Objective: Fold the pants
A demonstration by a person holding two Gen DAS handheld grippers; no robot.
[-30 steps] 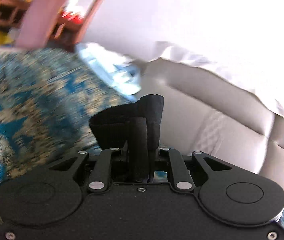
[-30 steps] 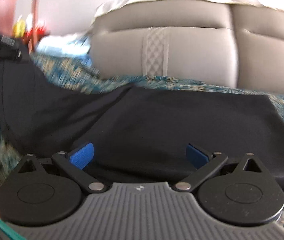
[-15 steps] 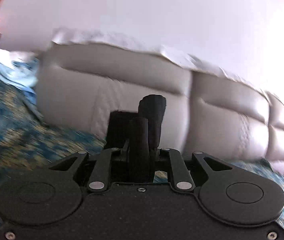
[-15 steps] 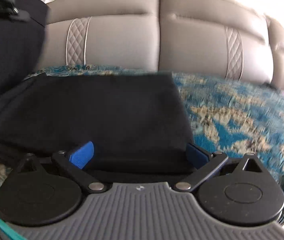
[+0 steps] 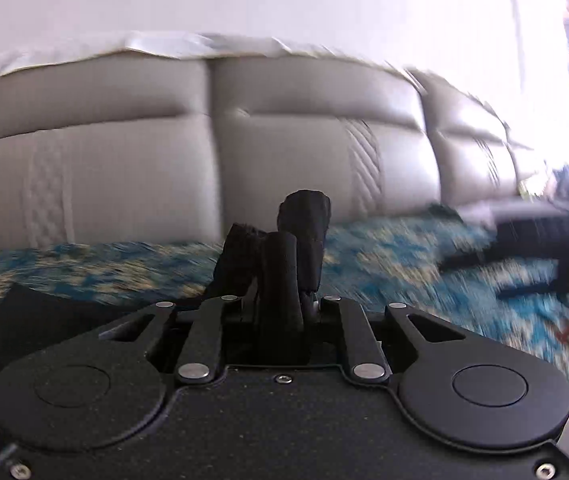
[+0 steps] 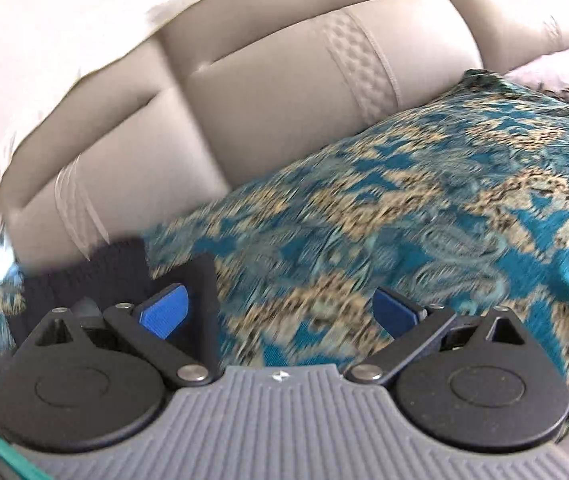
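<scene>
The black pants (image 5: pixel 32 320) lie on the patterned sofa cover, and a bunch of their fabric (image 5: pixel 240 254) rises into my left gripper (image 5: pixel 296 228). Its black fingers (image 5: pixel 280 272) are shut on that fabric, held above the seat. In the right wrist view the pants (image 6: pixel 120 268) show only at the left edge, partly behind the left blue pad (image 6: pixel 164 312). My right gripper (image 6: pixel 278 312) stands open over the bare cover, with nothing between its pads.
A teal and gold patterned cover (image 6: pixel 404 200) spreads over the seat. The grey sofa back (image 5: pixel 124 160) runs behind it, with a white cloth (image 5: pixel 164 46) along its top. A blurred dark shape (image 5: pixel 544 236) sits at the right. A pale cushion (image 6: pixel 564 68) lies far right.
The left gripper has carried the gripped fabric rightward along the sofa and rolled level. The right gripper has swung right and rolled, off the pants and over the bare cover, still open.
</scene>
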